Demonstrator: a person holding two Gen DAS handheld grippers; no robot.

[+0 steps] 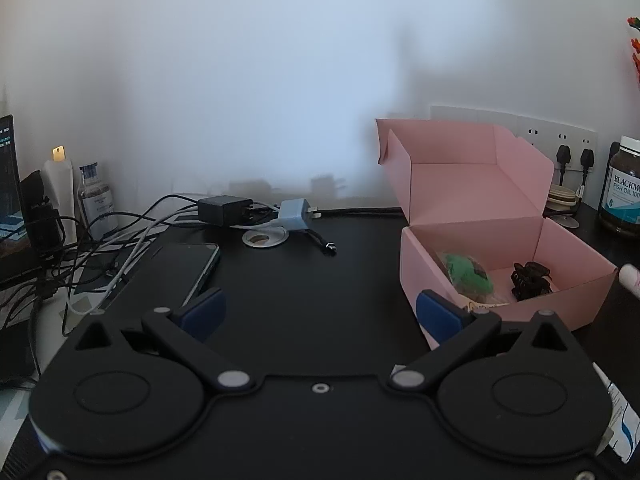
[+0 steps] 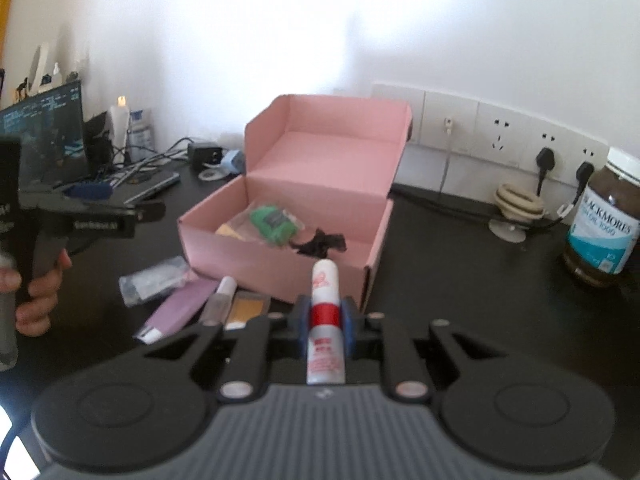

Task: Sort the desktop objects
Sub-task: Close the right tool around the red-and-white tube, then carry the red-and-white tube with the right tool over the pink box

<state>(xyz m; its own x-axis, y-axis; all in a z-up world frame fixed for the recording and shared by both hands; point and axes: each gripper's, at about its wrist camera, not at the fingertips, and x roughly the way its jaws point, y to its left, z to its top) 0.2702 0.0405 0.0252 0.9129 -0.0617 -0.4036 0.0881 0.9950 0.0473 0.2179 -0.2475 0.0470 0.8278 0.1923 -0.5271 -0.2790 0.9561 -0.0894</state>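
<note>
A pale wall with a row of sockets (image 2: 500,136) backs the black counter (image 1: 304,280), which is crowded at its far left with tangled cables (image 1: 120,236), a black charger (image 1: 224,209), a blue plug (image 1: 295,213) and a phone (image 1: 188,268) lying flat. The pink box (image 2: 280,256) stands open near the middle, lid tilted back; inside lie a green packet (image 2: 274,220) and a black hair clip (image 2: 320,242). The right gripper (image 2: 326,318) is clamped on a white tube with a red band (image 2: 325,300), held clear of the counter just before the box's near wall, nose pointing toward the box. Just left of it on the counter lie a purple tube (image 2: 180,308), a clear vial (image 2: 220,296), a yellow sachet (image 2: 246,308) and a clear packet (image 2: 154,280), all close to the box front. A brown supplement jar (image 2: 604,220) stands well off to the right, near coiled cord (image 2: 516,204). The left gripper (image 1: 320,312), held in a hand (image 2: 36,292), hangs with its jaws spread wide and nothing between them, beside the box's left wall.
</note>
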